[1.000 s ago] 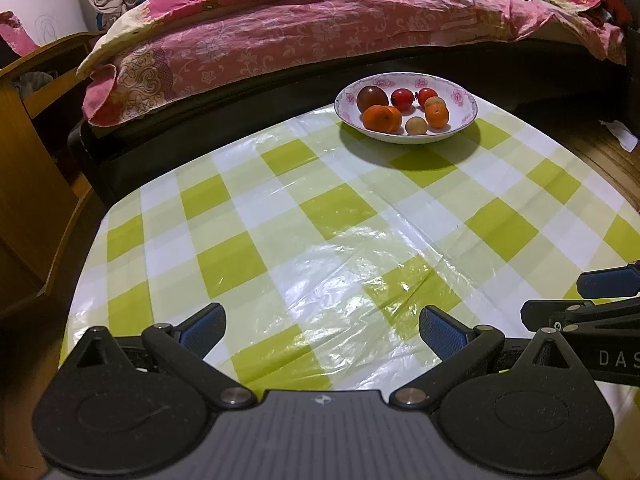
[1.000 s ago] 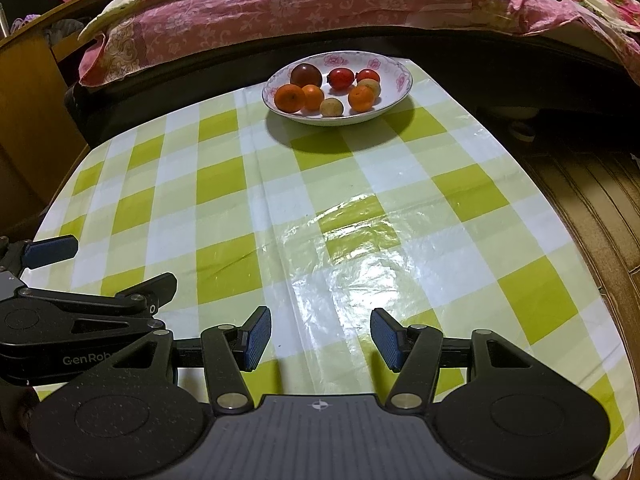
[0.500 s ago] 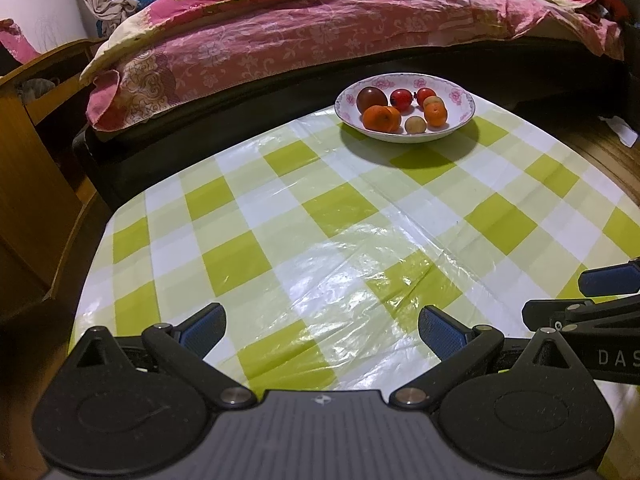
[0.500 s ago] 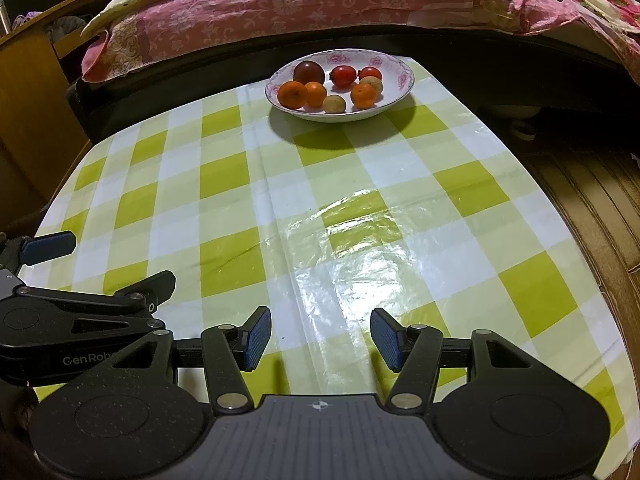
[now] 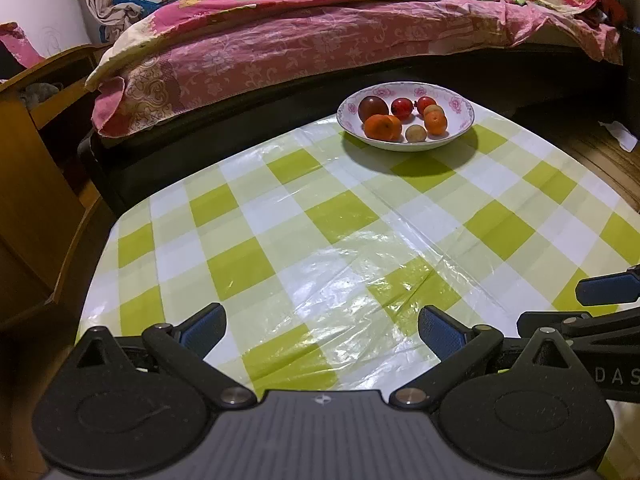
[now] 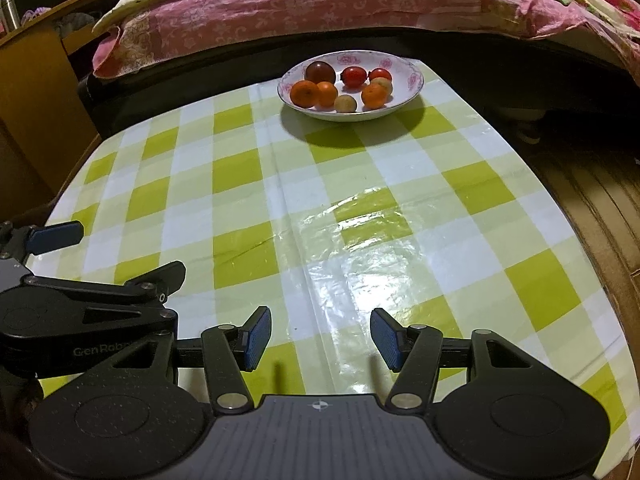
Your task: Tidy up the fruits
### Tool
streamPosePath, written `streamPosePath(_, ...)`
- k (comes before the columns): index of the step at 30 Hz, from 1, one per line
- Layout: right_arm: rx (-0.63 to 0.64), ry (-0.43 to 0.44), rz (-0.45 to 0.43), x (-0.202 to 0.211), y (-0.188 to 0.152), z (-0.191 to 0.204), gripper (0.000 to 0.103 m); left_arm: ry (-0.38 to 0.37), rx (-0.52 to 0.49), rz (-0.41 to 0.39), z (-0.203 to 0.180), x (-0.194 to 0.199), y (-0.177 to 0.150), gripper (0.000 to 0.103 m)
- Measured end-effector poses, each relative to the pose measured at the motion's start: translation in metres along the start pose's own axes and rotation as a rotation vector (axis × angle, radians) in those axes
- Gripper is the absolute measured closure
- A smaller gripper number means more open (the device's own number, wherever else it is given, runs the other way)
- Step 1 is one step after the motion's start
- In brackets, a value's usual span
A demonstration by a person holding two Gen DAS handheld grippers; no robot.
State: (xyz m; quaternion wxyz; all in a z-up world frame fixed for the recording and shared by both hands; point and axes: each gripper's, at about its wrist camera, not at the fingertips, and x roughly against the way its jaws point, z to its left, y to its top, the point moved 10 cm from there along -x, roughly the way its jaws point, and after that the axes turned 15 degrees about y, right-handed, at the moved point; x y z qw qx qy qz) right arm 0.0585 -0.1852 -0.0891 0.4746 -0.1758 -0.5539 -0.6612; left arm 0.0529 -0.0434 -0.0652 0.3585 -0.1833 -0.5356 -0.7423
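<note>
Left gripper (image 5: 320, 326): tilted down over the near edge of the table, blue pads spread wide, nothing between them. Right gripper (image 6: 320, 338): just beside it at 3 o'clock, likewise tilted down, pads spread about halfway, nothing between them.

Bowl (image 5: 460, 102): one, white with a pink flower rim, at 12 o'clock on the far edge of the checked tablecloth (image 5: 340, 216), well apart from both grippers.

Contents, eight fruits:
- oranges (image 6: 306, 93), three
- red tomatoes (image 6: 354, 76), two
- dark plum (image 6: 320, 72), one
- pale round fruits (image 6: 345, 103), two; one is partly hidden behind an orange.

Bed (image 5: 320, 40): one, with pink floral covers, beyond the table.
</note>
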Motion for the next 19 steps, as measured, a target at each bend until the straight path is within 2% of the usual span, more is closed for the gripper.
streamPosePath(19, 0.002, -0.002, -0.006, 0.0002, 0.0005, -0.0011, 0.045, 0.016, -0.001, -0.009, 0.0026, 0.0016, 0.0020, 0.000)
